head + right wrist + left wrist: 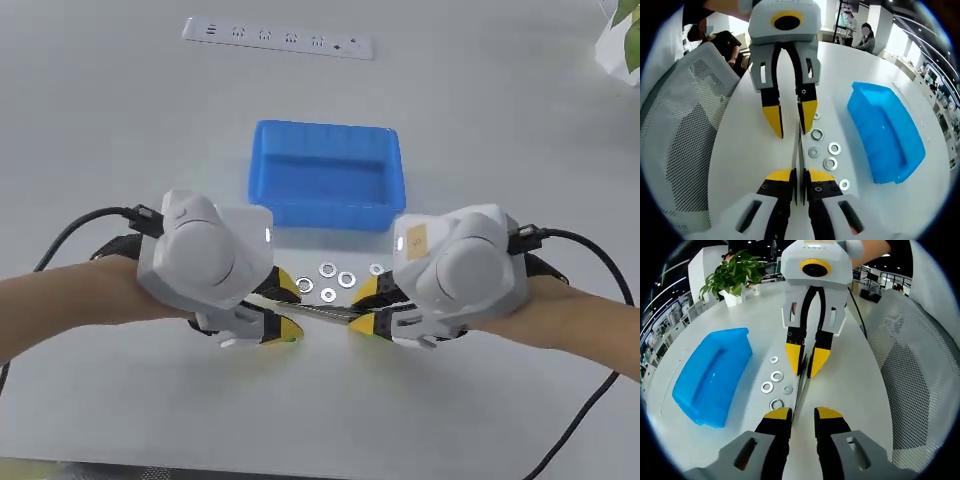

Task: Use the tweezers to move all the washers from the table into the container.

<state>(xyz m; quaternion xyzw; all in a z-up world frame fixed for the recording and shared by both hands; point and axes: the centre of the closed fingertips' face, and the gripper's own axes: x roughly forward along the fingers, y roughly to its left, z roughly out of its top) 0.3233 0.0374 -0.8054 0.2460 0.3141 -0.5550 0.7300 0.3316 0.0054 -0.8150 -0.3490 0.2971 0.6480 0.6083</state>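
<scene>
1. The left tongs [804,415] sit on the near side of the shallow blue plastic container [325,212], left of its middle. The jaws are spread and hold nothing. One end of the tweezers lies between them, close to one jaw.
2. The slim metal tweezers [799,390] lie low over the white desk [480,120], roughly parallel to the container's front wall.
3. Five flat silver ring washers [328,270] can be counted. They lie loose on the desk between the tweezers and the container's front wall, near one another but apart.
4. The right tongs [799,175] sit on the near side of the container, right of its middle. They are pressed together, pinching the other end of the tweezers.
5. Progress: no washer is visible inside the container. Judged from this, no transfer is complete and every counted washer remains to be moved.
6. Clearance:
   - The desk is bare on both sides of the container.
   - A white power strip [277,38] lies well beyond the container's far wall.
   - A green plant [622,40] stands far off to its right.
   - The desk's near edge runs close behind both tongs, with a grey mesh chair [920,365] past it.
   - The container's raised walls will probably call for entry from above.
</scene>
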